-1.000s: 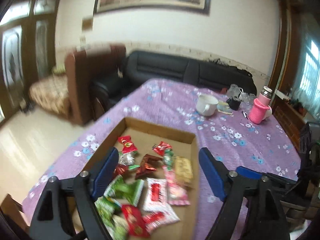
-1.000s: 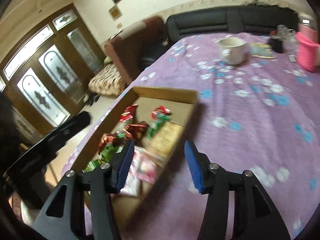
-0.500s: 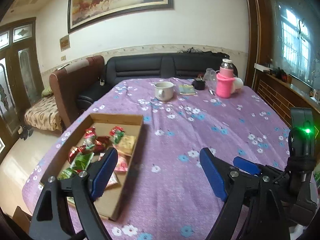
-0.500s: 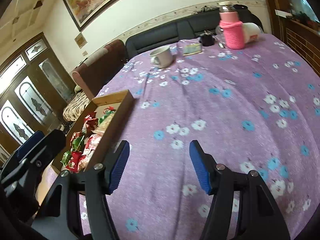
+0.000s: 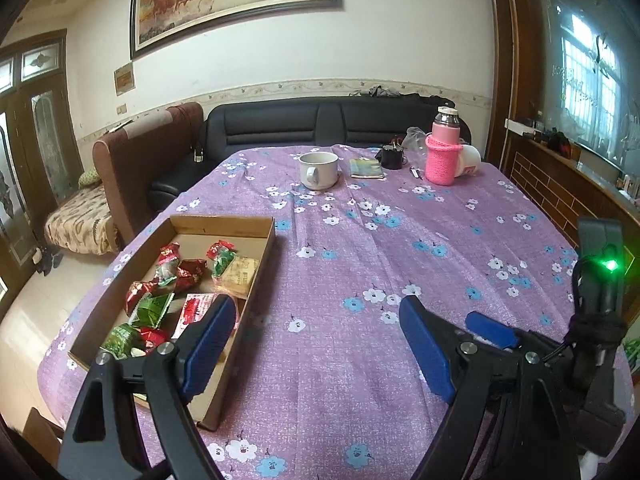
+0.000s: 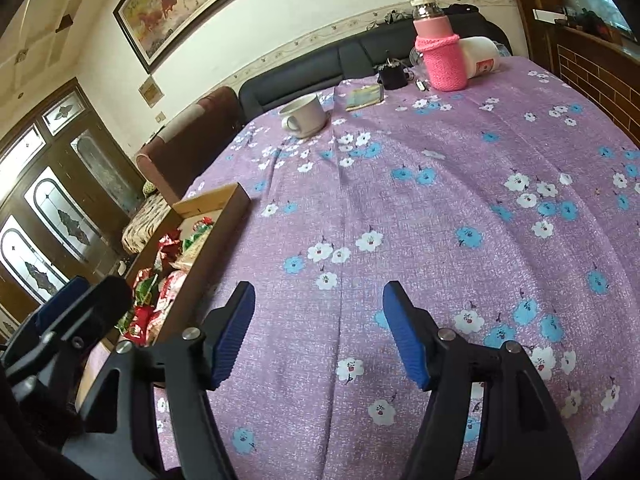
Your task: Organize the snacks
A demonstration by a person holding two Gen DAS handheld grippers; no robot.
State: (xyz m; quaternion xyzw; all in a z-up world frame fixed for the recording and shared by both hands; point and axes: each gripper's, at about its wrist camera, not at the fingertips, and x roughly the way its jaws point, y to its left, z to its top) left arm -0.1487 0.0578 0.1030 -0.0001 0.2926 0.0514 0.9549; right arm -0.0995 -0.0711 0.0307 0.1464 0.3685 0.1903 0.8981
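Both the left hand-held gripper (image 5: 316, 340) and right hand-held gripper (image 6: 318, 328) are hovering spread and empty over the table (image 5: 400, 240). The snacks (image 5: 180, 280) are lying in the cardboard box (image 5: 262, 256) at lower left; a careless sweep could nudge that box off the near edge.

both wrist cameras are looking forward over the purple floral tablecloth (image 5: 360, 248) toward the black sofa (image 5: 320, 124), the left one sitting nearer the cardboard box (image 5: 262, 256); both are sharing the white mug (image 6: 306, 114).
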